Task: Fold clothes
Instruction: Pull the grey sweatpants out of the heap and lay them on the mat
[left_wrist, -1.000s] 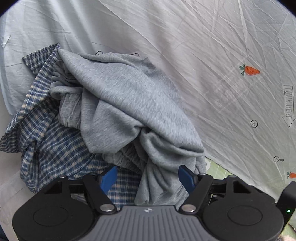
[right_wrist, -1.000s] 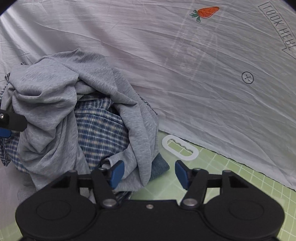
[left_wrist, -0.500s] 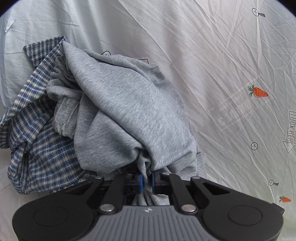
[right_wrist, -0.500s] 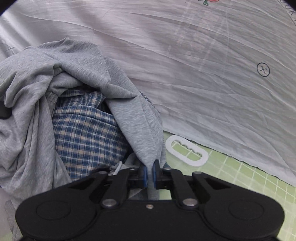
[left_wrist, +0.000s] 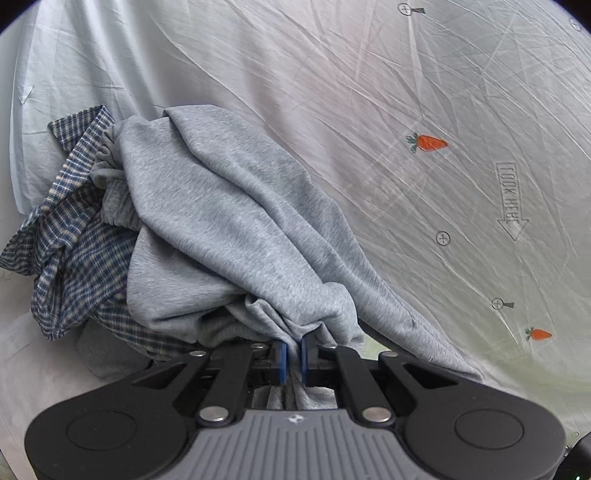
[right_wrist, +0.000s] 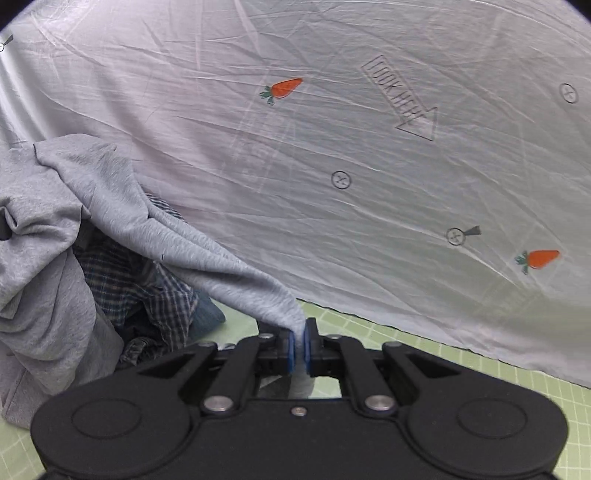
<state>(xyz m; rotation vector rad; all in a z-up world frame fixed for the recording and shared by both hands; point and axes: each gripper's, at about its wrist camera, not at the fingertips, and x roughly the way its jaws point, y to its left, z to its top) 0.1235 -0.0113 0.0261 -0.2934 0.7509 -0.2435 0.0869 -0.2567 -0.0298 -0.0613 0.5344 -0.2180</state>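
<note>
A wrinkled white sheet (left_wrist: 369, 92) is spread beneath the pile. The grey garment (left_wrist: 229, 229) is draped over a plaid shirt (left_wrist: 70, 240), perhaps two. Its bunched folds are pinched by the left gripper (left_wrist: 293, 356); its edge is clamped by the right gripper (right_wrist: 299, 345).

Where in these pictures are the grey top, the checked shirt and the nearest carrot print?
grey top (left_wrist: 229, 221), left wrist view, its broad upper drape.
checked shirt (left_wrist: 70, 236), left wrist view, crumpled middle left of the grey top.
carrot print (right_wrist: 284, 88), right wrist view, its orange body on the sheet.
</note>
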